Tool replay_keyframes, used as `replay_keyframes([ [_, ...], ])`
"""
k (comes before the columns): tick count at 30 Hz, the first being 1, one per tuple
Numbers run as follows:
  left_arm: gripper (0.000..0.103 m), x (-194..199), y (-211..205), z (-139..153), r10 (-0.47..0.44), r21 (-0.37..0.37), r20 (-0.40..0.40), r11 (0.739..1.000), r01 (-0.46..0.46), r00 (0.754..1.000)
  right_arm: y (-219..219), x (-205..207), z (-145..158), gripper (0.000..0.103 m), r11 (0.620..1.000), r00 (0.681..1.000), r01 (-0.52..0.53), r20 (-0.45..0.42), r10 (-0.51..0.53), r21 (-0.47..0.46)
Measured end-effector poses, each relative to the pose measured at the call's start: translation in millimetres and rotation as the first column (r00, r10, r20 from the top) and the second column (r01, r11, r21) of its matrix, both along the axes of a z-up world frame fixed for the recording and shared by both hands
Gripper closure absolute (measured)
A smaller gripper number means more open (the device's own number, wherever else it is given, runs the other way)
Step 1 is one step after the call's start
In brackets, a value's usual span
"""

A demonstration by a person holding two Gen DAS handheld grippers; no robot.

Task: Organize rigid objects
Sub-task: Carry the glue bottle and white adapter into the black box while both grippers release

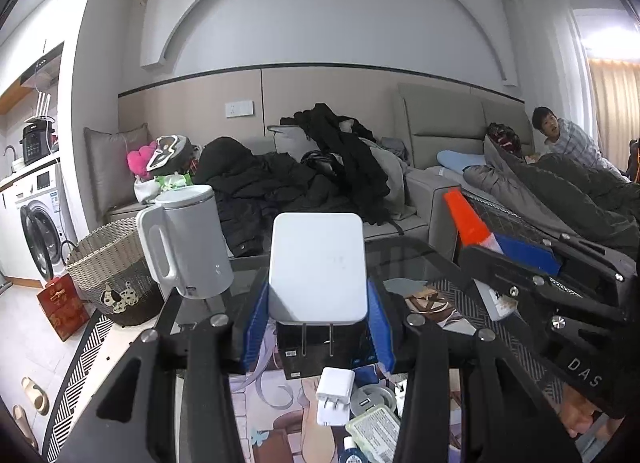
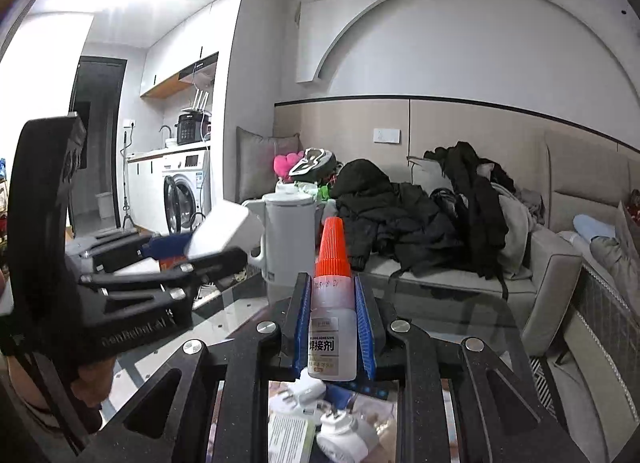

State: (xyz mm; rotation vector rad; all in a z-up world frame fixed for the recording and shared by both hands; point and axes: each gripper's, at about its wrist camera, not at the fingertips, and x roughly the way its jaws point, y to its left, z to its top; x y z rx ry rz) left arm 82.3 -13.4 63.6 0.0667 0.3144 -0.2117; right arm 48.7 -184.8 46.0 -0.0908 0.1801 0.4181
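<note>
You have both loads in the air at once: the flat white rounded-rectangle plastic charger with two metal prongs sits clamped between the blue pads of your left gripper, prongs pointing down at six o'clock, and the small clear plastic adhesive bottle with the ribbed orange cap stands upright, pinched at its shoulders by your right gripper. Both are lifted above the dark glass table, so this reads as the carry step, with neither piece set down yet. Below the charger, at six o'clock in the left wrist view, lie a smaller white plug adapter and a pale green labelled packet, close together; that cluster looks like the gathering spot, though you cannot see its edges. At ten o'clock from the charger stands the grey-white lidded kettle with a side handle, with the woven wicker basket beyond it. Next, pick one load and lower it beside the cluster without knocking the adapter; keep the bottle upright, and mind that your two grippers are near each other.
</note>
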Motion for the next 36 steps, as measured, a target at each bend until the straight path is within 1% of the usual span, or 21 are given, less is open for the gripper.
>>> replay_keyframes([
  [5, 0.06, 22, -2, 1, 0.016, 0.001, -0.002, 1.0, -0.016, 1.0, 6, 20, 8, 0.082, 1.0, 1.0, 0.014, 0.013, -0.013, -0.009],
  [7, 0.06, 32, -2, -2, 0.023, 0.0, -0.008, 1.0, -0.023, 1.0, 6, 34, 10, 0.082, 1.0, 0.999, 0.025, 0.027, -0.025, -0.01],
  [9, 0.06, 43, -3, -4, 0.037, 0.009, -0.01, 0.999, -0.037, 0.999, 5, 51, 12, 0.082, 0.999, 0.999, 0.041, 0.016, -0.041, -0.003],
  [13, 0.06, 63, -5, -7, 0.062, 0.007, -0.013, 0.998, -0.062, 0.998, 4, 87, 8, 0.082, 0.998, 0.996, 0.069, -0.053, -0.069, 0.001],
  [18, 0.06, 92, -8, -16, 0.087, 0.001, -0.054, 0.996, -0.087, 0.995, 3, 130, 1, 0.082, 0.996, 0.988, 0.094, -0.12, -0.093, 0.004],
  [21, 0.06, 108, -8, -23, 0.101, -0.003, -0.081, 0.995, -0.102, 0.992, 3, 150, -6, 0.082, 0.994, 0.983, 0.107, -0.149, -0.106, -0.003],
  [25, 0.06, 125, -12, -31, 0.105, 0.002, -0.112, 0.994, -0.106, 0.988, 6, 181, -23, 0.082, 0.994, 0.973, 0.109, -0.201, -0.111, -0.02],
  [27, 0.06, 133, -14, -37, 0.105, 0.004, -0.142, 0.994, -0.106, 0.984, 6, 194, -30, 0.082, 0.993, 0.966, 0.113, -0.231, -0.114, -0.018],
  [29, 0.06, 145, -15, -45, 0.101, -0.003, -0.196, 0.995, -0.104, 0.975, 6, 208, -39, 0.082, 0.993, 0.958, 0.116, -0.263, -0.116, -0.017],
  [32, 0.06, 165, -19, -62, 0.091, 0.003, -0.314, 0.995, -0.095, 0.945, 7, 227, -54, 0.082, 0.993, 0.938, 0.114, -0.328, -0.115, -0.02],
  [33, 0.06, 168, -22, -66, 0.089, 0.005, -0.335, 0.996, -0.093, 0.938, 8, 230, -57, 0.082, 0.993, 0.932, 0.112, -0.344, -0.113, -0.023],
  [35, 0.06, 175, -26, -77, 0.093, 0.026, -0.391, 0.996, -0.089, 0.916, 10, 239, -67, 0.082, 0.994, 0.912, 0.108, -0.396, -0.108, -0.023],
  [36, 0.06, 177, -26, -80, 0.092, 0.027, -0.406, 0.996, -0.089, 0.909, 11, 244, -71, 0.082, 0.994, 0.899, 0.105, -0.424, -0.107, -0.028],
])
